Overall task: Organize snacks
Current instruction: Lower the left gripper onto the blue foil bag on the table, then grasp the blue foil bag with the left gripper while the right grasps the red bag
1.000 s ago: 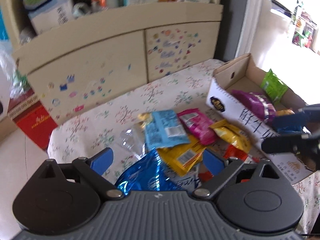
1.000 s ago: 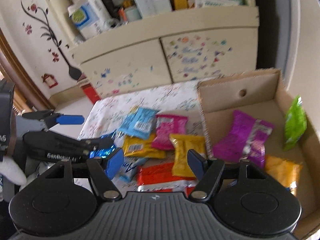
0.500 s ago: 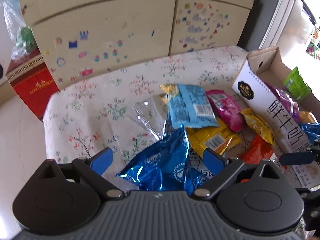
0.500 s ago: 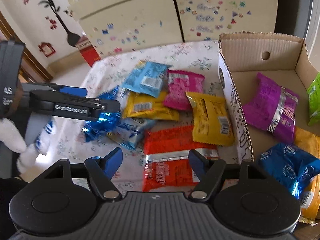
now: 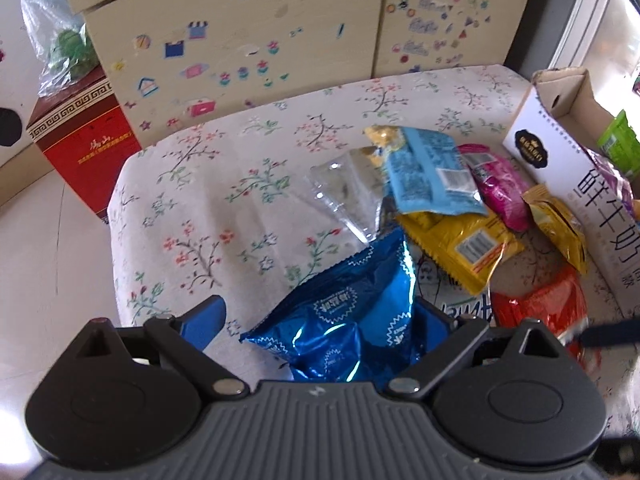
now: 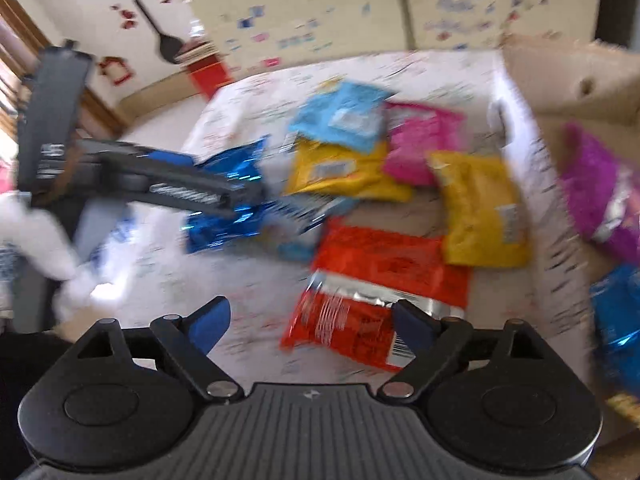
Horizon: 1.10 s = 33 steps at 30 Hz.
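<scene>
Left wrist view: the left gripper (image 5: 316, 322) points steeply down at a floral tablecloth (image 5: 224, 204), its jaws spread wide, with a shiny blue packet (image 5: 344, 320) lying between the blue pads and resting against the right one; whether that pad presses on it cannot be told. Beyond the packet lie a clear wrapper (image 5: 348, 192), a light-blue packet (image 5: 430, 174), a yellow packet (image 5: 464, 244), a pink packet (image 5: 500, 188), a second yellow packet (image 5: 558, 226) and a red packet (image 5: 540, 304), all loose on the cloth beside a cardboard box (image 5: 560, 152) that holds a green packet (image 5: 622, 146). Right wrist view (blurred): the right gripper (image 6: 310, 322) has its jaws opening over the near edge of the red packet (image 6: 360, 308), which lies between them on the cloth untouched by either pad. Inside the box (image 6: 568, 80) lie a purple packet (image 6: 600, 184) and another blue packet (image 6: 618, 312). The left gripper (image 6: 240, 196) appears at the left, over the shiny blue packet (image 6: 228, 200).
</scene>
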Available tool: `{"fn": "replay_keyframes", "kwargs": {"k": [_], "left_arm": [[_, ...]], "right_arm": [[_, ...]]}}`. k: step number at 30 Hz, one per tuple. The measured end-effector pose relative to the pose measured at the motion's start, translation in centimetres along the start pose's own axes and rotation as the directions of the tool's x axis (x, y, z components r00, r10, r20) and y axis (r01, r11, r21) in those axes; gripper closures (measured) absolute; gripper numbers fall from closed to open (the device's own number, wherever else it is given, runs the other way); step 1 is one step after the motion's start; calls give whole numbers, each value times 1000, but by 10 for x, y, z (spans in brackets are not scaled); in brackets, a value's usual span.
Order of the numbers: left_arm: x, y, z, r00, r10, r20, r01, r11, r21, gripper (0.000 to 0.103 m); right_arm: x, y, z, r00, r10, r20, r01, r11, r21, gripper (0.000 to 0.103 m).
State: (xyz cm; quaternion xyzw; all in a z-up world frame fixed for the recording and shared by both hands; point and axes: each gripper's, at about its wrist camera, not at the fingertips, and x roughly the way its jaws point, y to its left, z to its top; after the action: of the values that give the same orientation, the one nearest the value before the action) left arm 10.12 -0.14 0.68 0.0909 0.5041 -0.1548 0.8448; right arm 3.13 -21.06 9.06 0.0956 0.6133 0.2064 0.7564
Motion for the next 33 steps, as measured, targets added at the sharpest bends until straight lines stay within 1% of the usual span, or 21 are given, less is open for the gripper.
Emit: {"fn": "replay_keyframes", "kwargs": {"k": [3, 4, 6, 8, 9, 12, 14, 19, 21, 23, 25, 29, 31, 33], "left_arm": [[3, 3, -3, 1000, 6, -18, -6, 1000, 6, 6], [3, 3, -3, 1000, 6, -24, -6, 1000, 7, 6], [5, 4, -5, 999, 6, -35, -6, 1000, 7, 4], [7, 5, -6, 999, 8, -41, -7, 1000, 7, 3], [8, 5, -7, 999, 7, -48, -6, 1000, 8, 1], [13, 5, -10, 997, -4, -77, 5, 1000, 17, 0], [13, 5, -13, 997, -8, -76, 9, 1000, 20, 0], [14, 4, -19, 998, -19, -64, 22, 998, 60, 0], [14, 3, -20, 997, -34, -71, 39, 997, 73, 0], [12, 1, -23, 997, -43, -62, 49, 994, 99, 0], [12, 0, -25, 998, -48, -50, 54, 992, 115, 0], [12, 1, -25, 997, -55, -49, 60, 992, 108, 0], [12, 1, -25, 997, -53, -51, 59, 993, 104, 0], [12, 2, -25, 997, -55, -48, 60, 993, 104, 0]], "right_arm": [[-1, 3, -1, 996, 78, -35, -78, 997, -13, 10], [-1, 6, -1, 996, 86, -38, -87, 996, -35, 10], [-6, 11, 0, 998, 61, -28, -63, 992, -111, 11], [-9, 14, 1, 1000, 6, -7, -7, 980, -199, 11], [-10, 14, 2, 1000, -13, 1, 13, 974, -224, 11], [-9, 11, 8, 998, -56, 12, 57, 960, -276, 10], [-7, 11, 9, 996, -85, 22, 88, 942, -323, 10], [13, 13, 12, 991, -131, -3, 116, 888, -445, 10], [18, 15, 10, 991, -136, -19, 110, 867, -487, 8], [21, 14, 9, 990, -136, -29, 102, 854, -511, 6], [27, 14, 8, 987, -155, -38, 113, 848, -518, 6], [38, 14, 3, 980, -191, -57, 133, 839, -528, 6], [38, 14, 2, 981, -188, -53, 133, 844, -520, 6], [38, 12, 3, 981, -185, -54, 135, 861, -491, 6]]}}
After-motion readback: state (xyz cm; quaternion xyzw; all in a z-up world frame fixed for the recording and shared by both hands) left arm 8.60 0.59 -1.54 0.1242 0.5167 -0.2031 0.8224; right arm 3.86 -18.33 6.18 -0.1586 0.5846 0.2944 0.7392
